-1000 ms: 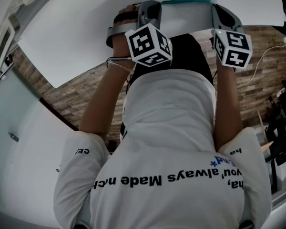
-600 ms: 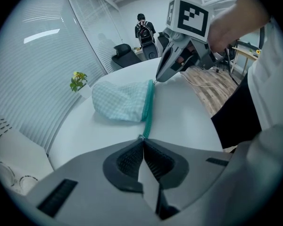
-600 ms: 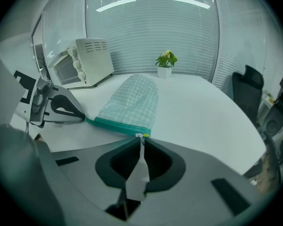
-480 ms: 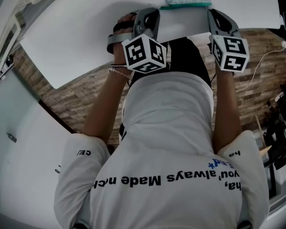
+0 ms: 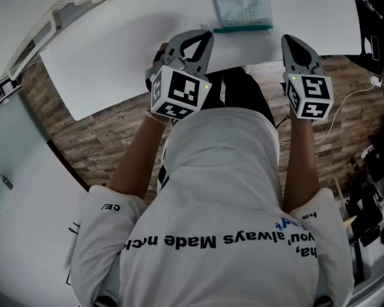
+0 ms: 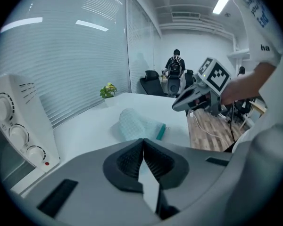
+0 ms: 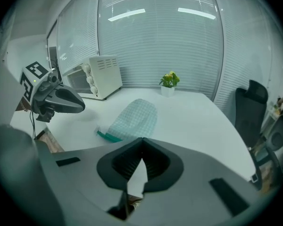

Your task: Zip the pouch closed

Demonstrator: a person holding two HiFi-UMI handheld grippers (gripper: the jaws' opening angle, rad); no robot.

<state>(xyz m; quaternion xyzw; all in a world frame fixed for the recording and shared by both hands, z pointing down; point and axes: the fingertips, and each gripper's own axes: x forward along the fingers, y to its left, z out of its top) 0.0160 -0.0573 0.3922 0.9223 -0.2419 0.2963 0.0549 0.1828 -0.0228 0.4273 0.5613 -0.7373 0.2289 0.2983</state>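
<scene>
A pale green checked pouch (image 5: 243, 4) with a teal zipper edge lies flat on the white table (image 5: 115, 56), alone and touched by nothing. It also shows in the left gripper view as the pouch (image 6: 137, 125) and in the right gripper view as the pouch (image 7: 132, 119). My left gripper (image 5: 205, 36) hangs above the table's near edge, left of the pouch, shut and empty. My right gripper (image 5: 288, 39) is raised on the pouch's right, also shut with nothing between its tips. Each gripper sees the other: the right gripper (image 6: 177, 107) and the left gripper (image 7: 80, 108).
A white toaster oven (image 7: 101, 76) stands at the table's far left, and a small potted plant (image 7: 169, 83) at the back by the blinds. Office chairs (image 7: 252, 112) and a standing person (image 6: 175, 69) are beyond the table. Wood floor (image 5: 102, 133) lies below the near edge.
Both grippers have lifted off the pouch's zipper edge and drawn back toward me. The pouch stays on the table, now apart from them. The left gripper has rolled.
</scene>
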